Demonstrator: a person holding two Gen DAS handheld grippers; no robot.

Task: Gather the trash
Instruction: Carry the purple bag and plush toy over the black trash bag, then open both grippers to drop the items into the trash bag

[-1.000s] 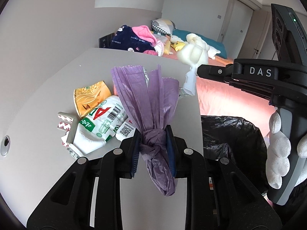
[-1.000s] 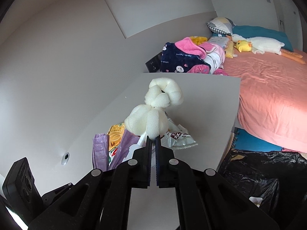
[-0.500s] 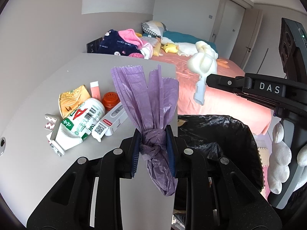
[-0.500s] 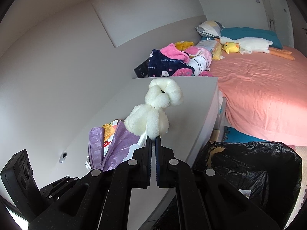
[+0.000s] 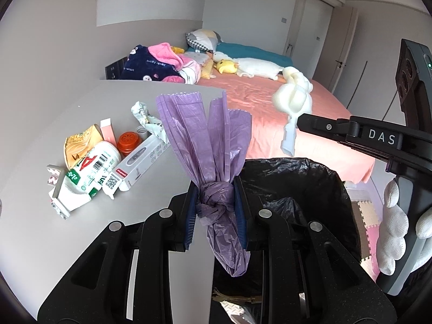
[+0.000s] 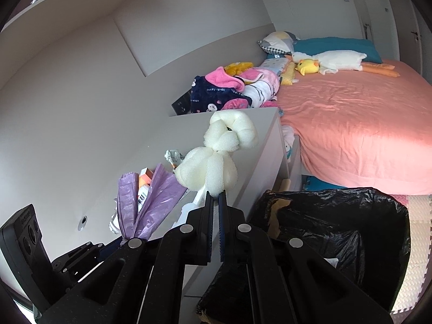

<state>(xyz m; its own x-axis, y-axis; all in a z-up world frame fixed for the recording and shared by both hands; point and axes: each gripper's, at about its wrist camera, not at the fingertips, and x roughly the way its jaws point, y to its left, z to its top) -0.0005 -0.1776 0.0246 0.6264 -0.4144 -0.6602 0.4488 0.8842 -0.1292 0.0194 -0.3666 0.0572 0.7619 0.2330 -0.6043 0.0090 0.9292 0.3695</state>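
Purple bag (image 5: pixel 213 145) pinched in left tool (image 5: pixel 216 210), foam (image 6: pixel 216 159) in right tool (image 6: pixel 215 202)

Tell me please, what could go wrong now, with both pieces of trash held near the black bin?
1. The left gripper grips the purple bag at its knot near the table edge, beside the bin; released here, it may miss.
2. The right gripper pinches only a thin tail of the white foam, which could slip out early.
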